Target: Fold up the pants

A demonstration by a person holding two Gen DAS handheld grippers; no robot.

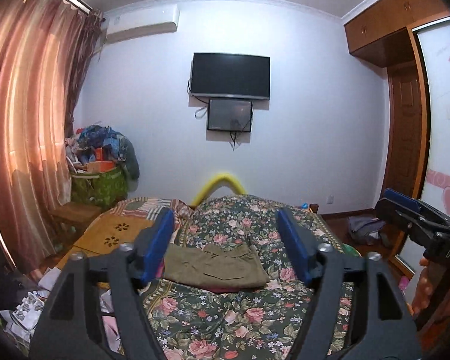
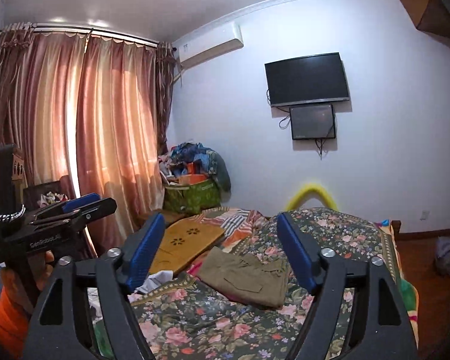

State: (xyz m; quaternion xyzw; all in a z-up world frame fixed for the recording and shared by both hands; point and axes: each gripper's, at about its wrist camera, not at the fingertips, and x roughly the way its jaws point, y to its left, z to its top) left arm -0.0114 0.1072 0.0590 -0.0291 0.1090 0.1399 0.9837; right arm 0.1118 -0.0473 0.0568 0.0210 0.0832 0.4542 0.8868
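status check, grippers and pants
Left gripper open, empty. Right gripper open, empty. Pants folded on floral bedspread, untouched. Nothing in the way.

"DAS" on the right claw (image 1: 400, 202), "GenRobot.AI" on the left claw (image 2: 84, 204)

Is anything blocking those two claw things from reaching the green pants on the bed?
Nothing visible. The pants lie folded on the floral bedspread, with only open air between them and the open left gripper and right gripper, both held above the bed.
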